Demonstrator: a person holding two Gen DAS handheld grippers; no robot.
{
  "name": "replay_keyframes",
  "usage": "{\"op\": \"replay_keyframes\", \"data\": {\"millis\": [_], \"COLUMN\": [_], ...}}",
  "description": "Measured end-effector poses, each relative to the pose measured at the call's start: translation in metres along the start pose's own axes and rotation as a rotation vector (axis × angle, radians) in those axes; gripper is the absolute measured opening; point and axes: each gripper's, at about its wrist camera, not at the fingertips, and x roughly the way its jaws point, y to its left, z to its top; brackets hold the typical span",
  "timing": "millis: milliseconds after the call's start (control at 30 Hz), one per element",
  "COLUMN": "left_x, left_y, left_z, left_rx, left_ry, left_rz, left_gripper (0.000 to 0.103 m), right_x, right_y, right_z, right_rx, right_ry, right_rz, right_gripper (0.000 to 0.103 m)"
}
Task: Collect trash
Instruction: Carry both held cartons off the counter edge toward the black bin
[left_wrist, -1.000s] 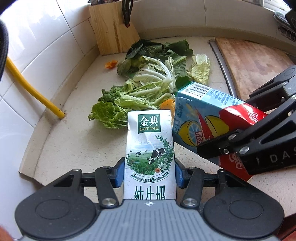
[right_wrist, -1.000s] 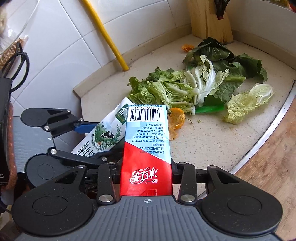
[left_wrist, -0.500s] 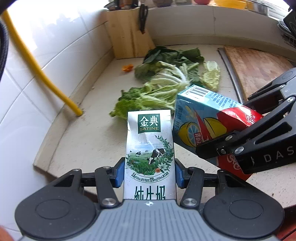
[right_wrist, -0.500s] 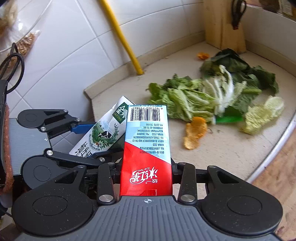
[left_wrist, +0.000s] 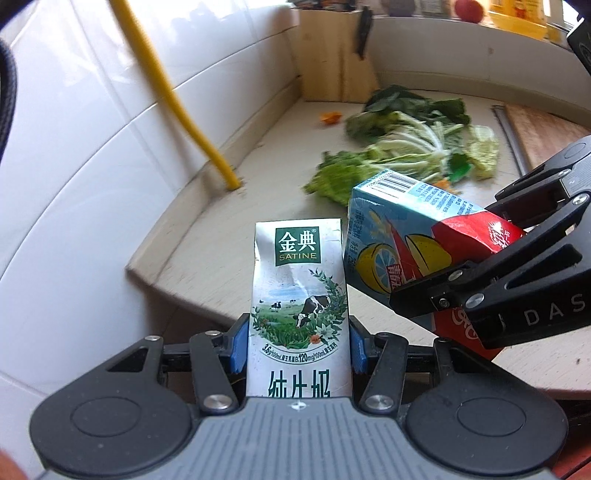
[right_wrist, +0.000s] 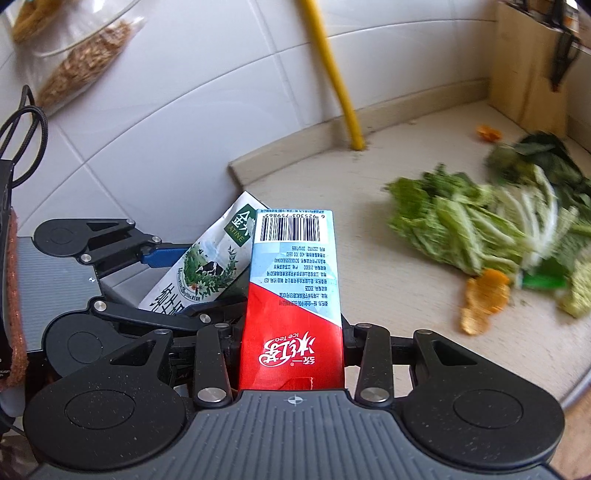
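Observation:
My left gripper is shut on a white and green milk carton, held upright off the counter's near-left corner. Beside it on the right, my right gripper is shut on a red and blue iced tea carton. That tea carton shows tilted in the left wrist view, and the milk carton leans left of it in the right wrist view. Vegetable scraps and an orange peel lie on the beige counter.
A yellow pipe rises from the counter by the white tiled wall. A wooden knife block stands at the back corner. A wooden cutting board lies at the right. A small orange scrap sits near the block.
Both grippers, each still holding its carton, have pulled back and to the left, away from the vegetable scraps; the counter's left corner and the tiled wall now fill more of the views.

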Motion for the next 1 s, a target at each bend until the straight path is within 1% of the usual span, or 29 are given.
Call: {"op": "replay_keyframes", "data": {"millis": [233,567,833,1000], "left_x": [-0.009,-0.006,0.011,0.032], "left_y": [0.028,0.065,0.087,0.102], "left_z": [-0.023,-0.059,-0.088,-0.103], "left_rx": [-0.070,-0.156,-0.205,-0.226], "left_ry": [0.020,0.070,0.138,0.189], "left_rz": [0.054,0.112,0.139,0.148], "left_gripper": [0.049,0.049,0.049,0.049], "right_x": [0.024,0.066,0.099,0.131], "right_y": [0.032,0.075,0.091,0.094], "right_z": [0.010,0.017,0.016,0.016], "right_rx": [-0.059,-0.122,-0.126,-0.103], "right_ry": [0.027,0.076,0.122,0.166], "right_rz": [0.048,0.092,0.091,0.078], "right_gripper": [0.047,0.047,0.047,0.047]}}
